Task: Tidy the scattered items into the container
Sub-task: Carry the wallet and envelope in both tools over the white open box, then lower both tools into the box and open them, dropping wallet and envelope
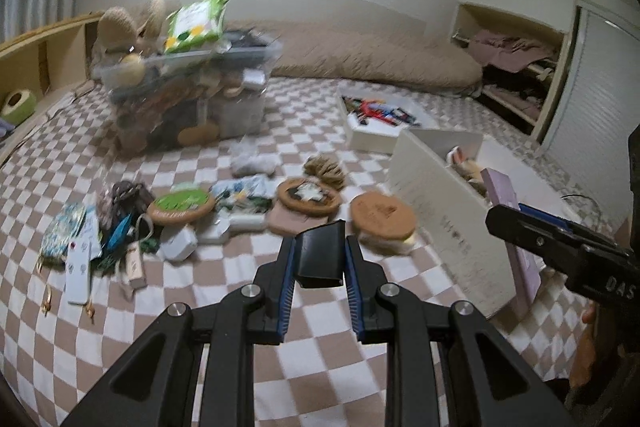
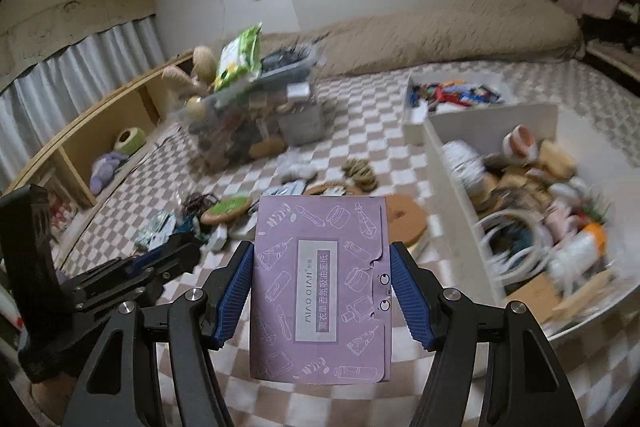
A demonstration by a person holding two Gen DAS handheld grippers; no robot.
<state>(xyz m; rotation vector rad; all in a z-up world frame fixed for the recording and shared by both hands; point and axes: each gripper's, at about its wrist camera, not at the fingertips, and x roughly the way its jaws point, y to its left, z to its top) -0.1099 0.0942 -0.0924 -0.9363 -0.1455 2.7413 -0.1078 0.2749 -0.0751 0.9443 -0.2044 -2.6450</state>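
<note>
A flat lilac cardboard packet printed with cosmetics drawings (image 2: 322, 287) sits clenched between the two blue ribbed pads of the right gripper (image 2: 322, 281), one pad on each long edge, held above the checked bed cover with its printed face toward the camera. In the left wrist view the same packet shows edge-on beside the white box. The left gripper (image 1: 320, 259) is closed on one small black rectangular object (image 1: 320, 254), gripped between its blue pads and raised over the brown-and-white checked bed cover (image 1: 200, 307). To the right stands the large white open box (image 2: 452, 163), already heaped with mixed things, among them a white ring and wooden pieces; the blur keeps them from being counted. Behind it lies a second, smaller white box (image 1: 374, 137) holding a jumble of coloured items. On the cover between the grippers and the back of the bed, scattered items remain: three round cork-coloured discs, one with a green top (image 1: 181, 205), one with a white star shape (image 1: 309, 195) and one plain (image 1: 382, 215); one bundle of brown twine (image 1: 325, 169); one grey crumpled lump (image 1: 251, 163); and a cluster of small packets and cards at the left (image 1: 80, 239), too tangled to count. Farther back stands one clear plastic tub (image 1: 192, 99) crammed full, with one green-and-white packet (image 1: 196, 23) on top. A beige quilt (image 1: 360, 55) lies along the wall.
</note>
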